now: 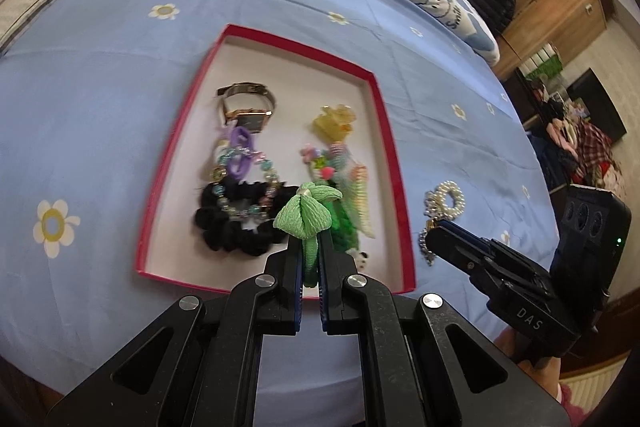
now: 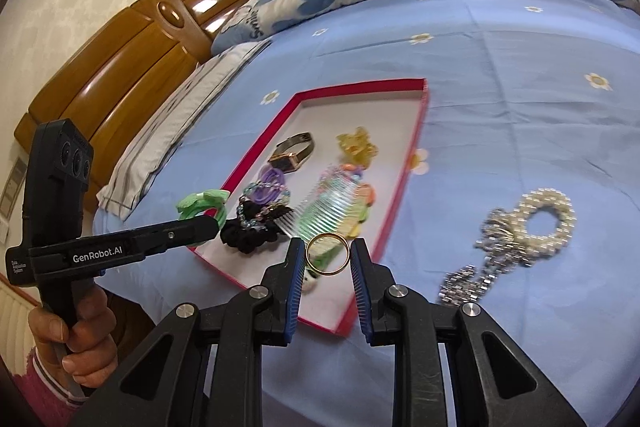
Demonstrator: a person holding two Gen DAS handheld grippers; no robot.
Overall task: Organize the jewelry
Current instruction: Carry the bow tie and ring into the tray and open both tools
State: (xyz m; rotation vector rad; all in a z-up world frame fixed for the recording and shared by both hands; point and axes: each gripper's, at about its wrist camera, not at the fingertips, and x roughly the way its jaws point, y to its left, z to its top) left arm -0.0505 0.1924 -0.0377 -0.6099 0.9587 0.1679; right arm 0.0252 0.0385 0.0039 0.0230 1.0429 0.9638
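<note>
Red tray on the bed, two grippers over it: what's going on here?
A person is sorting jewelry into a red tray on a blue bedsheet, a handheld gripper in each hand. The left gripper is shut on a green hair tie above the tray's near end. The right gripper pinches a gold ring between its fingers. A watch, black scrunchie, beaded bracelet and comb already lie inside. A pearl bracelet remains on the sheet.
</note>
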